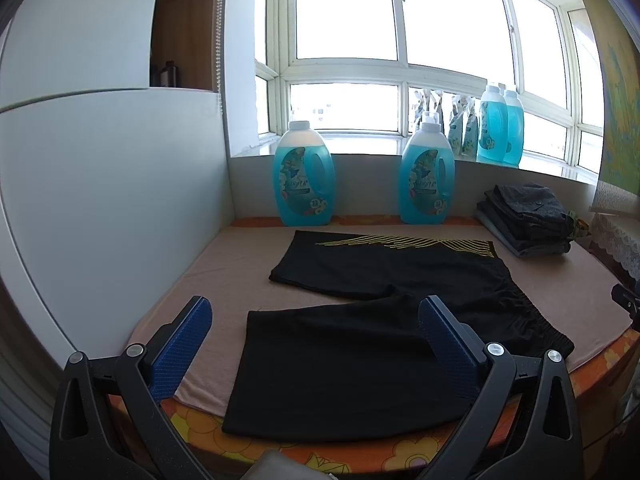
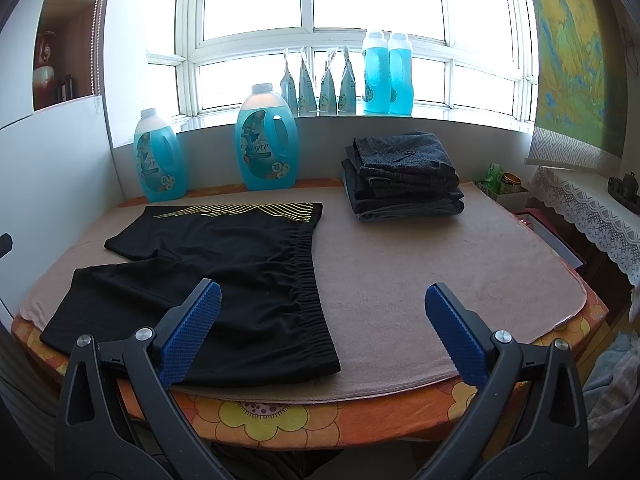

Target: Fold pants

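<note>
Left gripper (image 1: 316, 324) and right gripper (image 2: 322, 308) both spread wide and empty, one pair of black shorts (image 2: 224, 276) flat on the pink towel (image 2: 420, 280), beneath and ahead of both, four blue detergent bottles, one stack of folded clothes (image 2: 404, 176) behind.

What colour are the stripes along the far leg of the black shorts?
Yellow thin curved lines on the black shorts, fanning along the far leg's edge; clearest in the right wrist view.

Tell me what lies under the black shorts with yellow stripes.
The black shorts with yellow stripes lie flat on a beige towel-like cloth over an orange flowered tablecloth. Whatever lies directly beneath the shorts is covered.
</note>
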Available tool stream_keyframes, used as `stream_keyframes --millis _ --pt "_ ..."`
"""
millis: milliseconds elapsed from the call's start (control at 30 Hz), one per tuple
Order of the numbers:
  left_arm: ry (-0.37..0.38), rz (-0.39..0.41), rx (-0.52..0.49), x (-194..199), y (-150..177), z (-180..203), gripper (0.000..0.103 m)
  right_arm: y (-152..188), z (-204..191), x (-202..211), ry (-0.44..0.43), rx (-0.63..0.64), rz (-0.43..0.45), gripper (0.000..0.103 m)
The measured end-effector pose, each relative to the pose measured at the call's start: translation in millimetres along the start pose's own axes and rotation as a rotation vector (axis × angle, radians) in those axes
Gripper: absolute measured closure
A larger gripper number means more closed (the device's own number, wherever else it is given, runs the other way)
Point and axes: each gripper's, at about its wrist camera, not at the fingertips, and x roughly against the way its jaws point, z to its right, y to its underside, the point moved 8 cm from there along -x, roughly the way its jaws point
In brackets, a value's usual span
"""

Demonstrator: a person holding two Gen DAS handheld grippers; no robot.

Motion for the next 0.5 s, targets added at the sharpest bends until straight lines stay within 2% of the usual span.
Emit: stream_keyframes --millis 333,500 --pt "0.011 -0.027 0.005 -10 8 -5 0.0 8 -4 -7 -0.009 0.013 -0.012 0.0" --pt "0.015 -0.048 -0.005 -18 17 -11 0.001 7 -6 -8 -0.017 0.064 -0.009 0.0"
